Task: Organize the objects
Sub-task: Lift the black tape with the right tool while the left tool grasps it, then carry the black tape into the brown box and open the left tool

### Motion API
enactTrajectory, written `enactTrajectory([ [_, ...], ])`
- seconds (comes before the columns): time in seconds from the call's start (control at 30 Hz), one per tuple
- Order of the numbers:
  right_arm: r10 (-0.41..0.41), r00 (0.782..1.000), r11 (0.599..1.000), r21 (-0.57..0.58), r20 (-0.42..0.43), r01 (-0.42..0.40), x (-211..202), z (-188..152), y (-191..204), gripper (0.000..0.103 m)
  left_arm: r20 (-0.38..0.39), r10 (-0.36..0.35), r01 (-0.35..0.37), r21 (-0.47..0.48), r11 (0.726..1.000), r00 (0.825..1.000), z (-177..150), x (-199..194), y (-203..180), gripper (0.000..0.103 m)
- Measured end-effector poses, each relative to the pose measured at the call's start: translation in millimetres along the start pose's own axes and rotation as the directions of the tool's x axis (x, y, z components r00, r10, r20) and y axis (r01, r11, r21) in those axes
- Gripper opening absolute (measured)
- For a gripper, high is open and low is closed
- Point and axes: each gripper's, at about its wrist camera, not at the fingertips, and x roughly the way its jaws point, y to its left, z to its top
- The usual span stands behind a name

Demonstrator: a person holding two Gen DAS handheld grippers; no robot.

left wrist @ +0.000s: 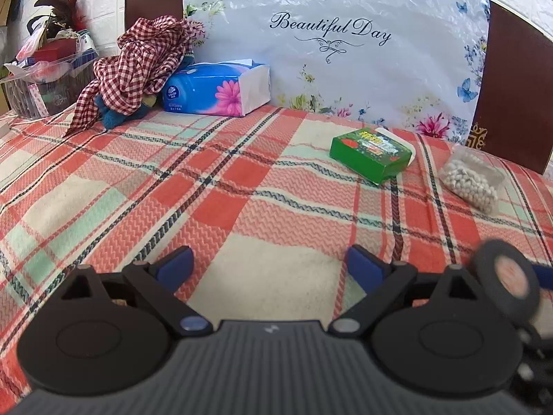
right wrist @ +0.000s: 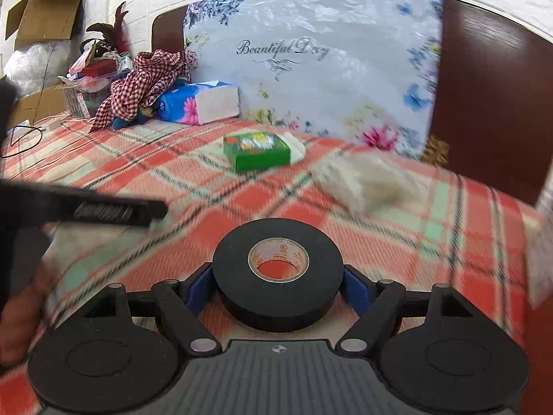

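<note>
I get bright, even daylight with soft shadows; my left view is sharp, my right view smears the bed cover (right wrist: 432,242) sideways, both bending at the fisheye edges

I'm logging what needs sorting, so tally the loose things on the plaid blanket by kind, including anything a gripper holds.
Tape rolls: 1, black tape roll
Boxes: 1, green box
Tissue packs: 1, blue tissue pack
Bead bags: 1, clear bag of beads
Cloths: 1, checked cloth
Total: 5

My two hand-held grippers, matching black builds.
Left hand-held gripper (left wrist: 269,263), right hand-held gripper (right wrist: 278,285): blue pads (left wrist: 178,263), round black discs, silver pivot screws, ribbed grey bodies.
</note>
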Motion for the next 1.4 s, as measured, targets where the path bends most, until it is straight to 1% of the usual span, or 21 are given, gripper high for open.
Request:
enactTrajectory([
  [0.17,-0.035,0.999,0.999,0.035,-0.022,0.036,-60,-42,-12,0.077,-0.002,0.011,-0.011,0.015,1.0,1.0,0,0,-3,0.097],
  [0.3,-0.107,0.993,0.992,0.067,-0.04,0.11,-110,-78,-19,0.077,-0.005,0.022,-0.022,0.032,0.999,1.0,0,0,-5,0.097],
  [0.47,-0.262,0.963,0.952,0.148,-0.058,0.268,-160,-113,-33,0.076,-0.007,0.08,-0.079,0.084,0.993,0.997,-3,-11,-19,0.097],
  [0.5,-0.289,0.955,0.941,0.166,-0.059,0.295,-167,-118,-37,0.08,-0.018,0.079,-0.077,0.087,0.993,0.997,-5,-18,-25,0.093],
  [0.53,-0.309,0.949,0.931,0.182,-0.059,0.315,-173,-123,-40,0.085,-0.047,0.021,-0.018,0.075,0.997,0.999,-8,-28,-32,0.09],
  [0.57,-0.312,0.948,0.927,0.2,-0.057,0.317,-177,-127,-43,0.085,-0.09,-0.072,0.078,0.064,0.995,0.993,-13,-39,-42,0.087],
  [0.63,-0.304,0.951,0.927,0.215,-0.05,0.308,-181,-131,-46,0.085,-0.117,-0.19,0.205,0.136,0.969,0.975,-27,-67,-78,0.086],
  [0.67,-0.306,0.951,0.927,0.211,-0.049,0.309,-181,-132,-45,0.085,-0.144,-0.268,0.291,0.18,0.94,0.953,-34,-84,-98,0.081],
  [0.73,-0.307,0.95,0.93,0.195,-0.048,0.311,-179,-132,-43,0.085,-0.203,-0.396,0.437,0.232,0.869,0.895,-44,-115,-133,0.078],
  [0.77,-0.304,0.951,0.933,0.188,-0.045,0.307,-179,-132,-42,0.084,-0.221,-0.433,0.482,0.267,0.834,0.874,-48,-130,-149,0.078],
  [0.83,-0.299,0.953,0.935,0.186,-0.038,0.301,-180,-132,-41,0.084,-0.241,-0.47,0.528,0.347,0.775,0.849,-55,-154,-177,0.078],
  [0.9,-0.295,0.955,0.936,0.191,-0.033,0.296,-181,-134,-43,0.084,-0.28,-0.495,0.568,0.363,0.738,0.823,-57,-166,-194,0.078],
  [0.97,-0.293,0.956,0.937,0.192,-0.029,0.293,-182,-135,-44,0.084,-0.337,-0.507,0.605,0.343,0.719,0.793,-60,-168,-205,0.078],
  [1.03,-0.292,0.956,0.939,0.184,-0.026,0.292,-181,-136,-45,0.084,-0.368,-0.486,0.603,0.35,0.717,0.793,-65,-165,-214,0.078],
  [1.1,-0.287,0.958,0.941,0.178,-0.023,0.287,-181,-136,-45,0.084,-0.405,-0.451,0.591,0.352,0.726,0.795,-72,-156,-218,0.071],
  [1.2,-0.283,0.959,0.942,0.177,-0.026,0.283,-178,-136,-46,0.085,-0.456,-0.478,0.623,0.247,0.742,0.751,-74,-141,-214,0.063],
  [1.23,-0.284,0.958,0.943,0.172,-0.028,0.284,-177,-136,-45,0.085,-0.459,-0.478,0.623,0.243,0.743,0.749,-74,-139,-216,0.061],
  [1.27,-0.286,0.958,0.944,0.166,-0.029,0.287,-176,-135,-44,0.079,-0.454,-0.474,0.622,0.263,0.738,0.754,-75,-140,-219,0.055],
  [1.3,-0.281,0.959,0.946,0.159,-0.026,0.281,-175,-135,-44,0.074,-0.455,-0.477,0.628,0.276,0.727,0.752,-76,-142,-222,0.042],
  [1.33,-0.282,0.959,0.948,0.15,-0.021,0.282,-176,-135,-42,0.073,-0.465,-0.487,0.644,0.277,0.713,0.739,-77,-144,-226,0.033],
  [1.4,-0.286,0.958,0.947,0.147,-0.01,0.284,-178,-135,-42,0.072,-0.464,-0.475,0.636,0.292,0.715,0.747,-75,-149,-230,0.031],
])
